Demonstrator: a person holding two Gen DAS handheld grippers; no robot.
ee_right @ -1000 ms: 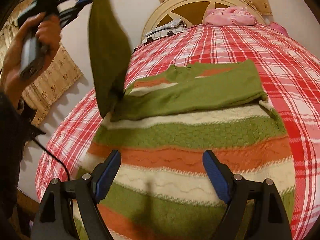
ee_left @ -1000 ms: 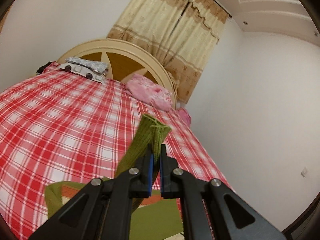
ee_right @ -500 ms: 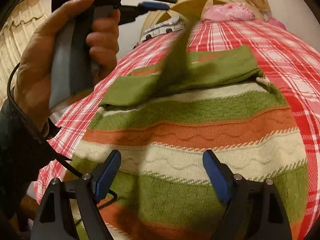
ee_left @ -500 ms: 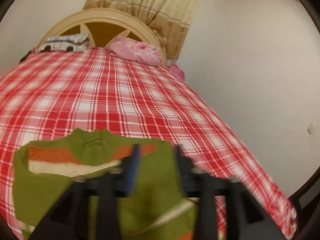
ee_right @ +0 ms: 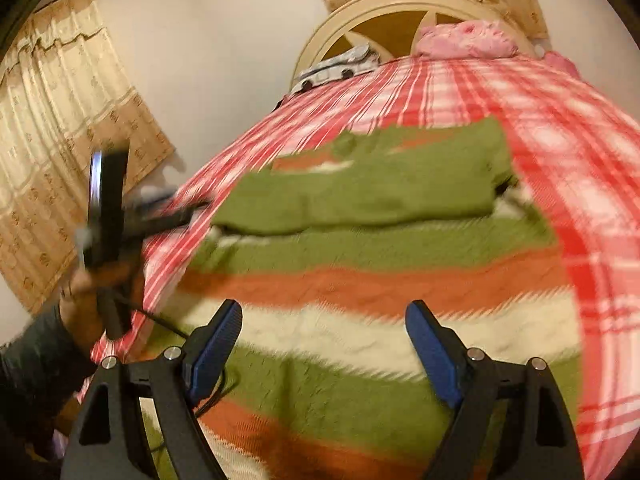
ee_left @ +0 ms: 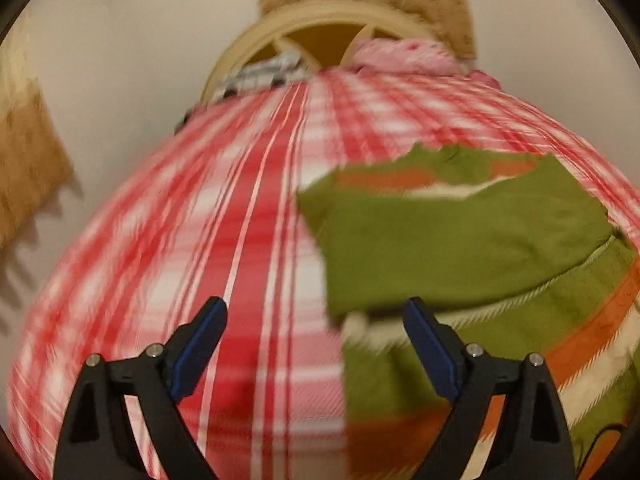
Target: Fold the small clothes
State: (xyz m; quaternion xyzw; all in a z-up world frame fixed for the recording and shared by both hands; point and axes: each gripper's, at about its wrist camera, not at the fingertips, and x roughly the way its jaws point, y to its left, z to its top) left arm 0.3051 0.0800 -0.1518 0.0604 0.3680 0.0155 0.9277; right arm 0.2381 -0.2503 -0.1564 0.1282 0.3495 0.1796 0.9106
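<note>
- Striped sweater (ee_right: 360, 280) lies flat on the bed, bands of olive green, orange and cream running across it; neck end points toward the headboard.
- Both green sleeves (ee_left: 460, 236) are folded inward and lie across the chest, one over the other, just below the collar (ee_right: 352, 142).
- In the left wrist view the sweater (ee_left: 500, 320) fills the right half of the frame; its left edge runs up between the two fingers.
- Left claw (ee_left: 316, 344): jaws spread wide, having just been opening; nothing pinched. Blue pads (ee_left: 198, 350) hang above the plaid cover and the sweater's edge; contact with the cloth cannot be told, view is motion-blurred.
- Right claw (ee_right: 324, 352): jaws spread, empty, hovering over the cream and green bands of the lower body of the sweater; pads not pressing on anything.
- In the right wrist view the left claw shows as a dark blurred tool (ee_right: 116, 208) at the left edge of the bed, held by a hand (ee_right: 92, 300) in a dark sleeve; a black cable trails from it over the bed edge.
- Bed cover (ee_left: 240, 240): red and white plaid, under the whole sweater.
- Far end of bed: pink pillow (ee_right: 468, 40) to the right, a grey-white patterned item (ee_right: 336, 66) to the left, both against the cream arched headboard (ee_right: 384, 8).
- Beige patterned curtains (ee_right: 60, 140) on the left wall and behind the headboard; walls pale.
</note>
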